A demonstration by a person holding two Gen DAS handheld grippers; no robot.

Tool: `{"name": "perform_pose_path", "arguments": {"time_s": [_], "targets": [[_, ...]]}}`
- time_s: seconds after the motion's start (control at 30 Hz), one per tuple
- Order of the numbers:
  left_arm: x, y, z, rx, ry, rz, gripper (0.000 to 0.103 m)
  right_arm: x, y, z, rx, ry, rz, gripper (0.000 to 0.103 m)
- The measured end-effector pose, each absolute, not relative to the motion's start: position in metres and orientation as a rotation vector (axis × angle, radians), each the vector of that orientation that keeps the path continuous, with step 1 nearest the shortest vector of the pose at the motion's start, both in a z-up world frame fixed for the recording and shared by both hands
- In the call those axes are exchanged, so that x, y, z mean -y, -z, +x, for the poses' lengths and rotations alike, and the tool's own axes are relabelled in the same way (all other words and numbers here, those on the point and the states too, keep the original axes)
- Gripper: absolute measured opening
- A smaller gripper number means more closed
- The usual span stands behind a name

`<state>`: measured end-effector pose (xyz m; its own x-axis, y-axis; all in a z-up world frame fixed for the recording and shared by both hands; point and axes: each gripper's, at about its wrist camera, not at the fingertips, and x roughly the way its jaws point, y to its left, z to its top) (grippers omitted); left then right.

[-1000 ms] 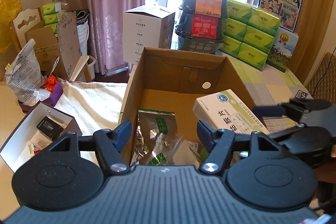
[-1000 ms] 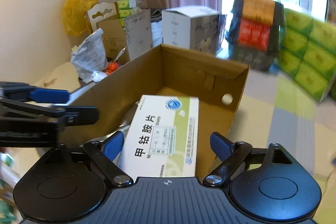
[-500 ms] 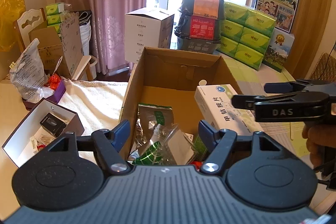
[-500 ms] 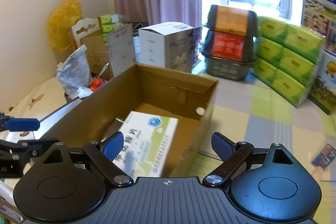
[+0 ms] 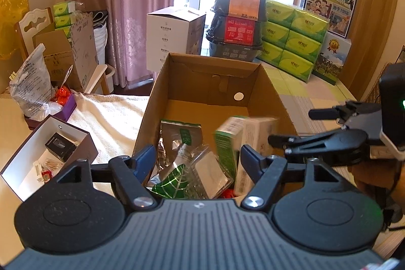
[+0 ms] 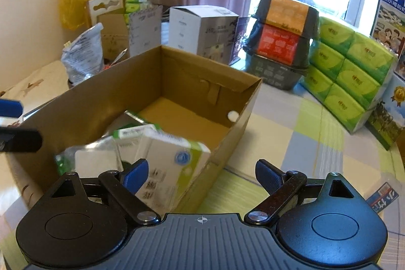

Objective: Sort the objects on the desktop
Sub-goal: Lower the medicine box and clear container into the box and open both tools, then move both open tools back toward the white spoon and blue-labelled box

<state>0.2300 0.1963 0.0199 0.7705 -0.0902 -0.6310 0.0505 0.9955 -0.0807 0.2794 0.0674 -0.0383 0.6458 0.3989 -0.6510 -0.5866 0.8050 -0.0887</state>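
Low in the frame, the right tool (image 6: 201, 173) is open and empty over the medicine box (image 6: 167, 158) tipping into the cardboard box (image 6: 243, 123), so lift straight up, clear of the wall.

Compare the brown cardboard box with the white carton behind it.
The brown cardboard box is open-topped and holds packets and a medicine box; the white carton has its top flaps shut. The brown one is low and wide, plain inside; the white one stands taller, with printed text. Both are cardboard.
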Motion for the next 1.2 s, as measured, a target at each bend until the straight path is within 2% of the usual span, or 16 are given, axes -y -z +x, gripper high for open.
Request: {"name": "perform_pose_path", "arguments": {"time_s": [0.47, 0.77, 1.2], "targets": [[-0.182, -0.022, 0.228, -0.696, 0.089, -0.044, 0.069, -0.038, 0.02, 0.276, -0.665, -0.551, -0.235, 0.089], [-0.157, -0.041, 0.213, -0.68, 0.101, -0.023, 0.073, 0.022, 0.0, 0.247, -0.669, -0.495, -0.144, 0.09], [-0.052, -0.052, 0.204, -0.648, 0.248, 0.016, 0.093, 0.189, 0.0, 0.197, -0.713, -0.236, 0.009, 0.094]]}}
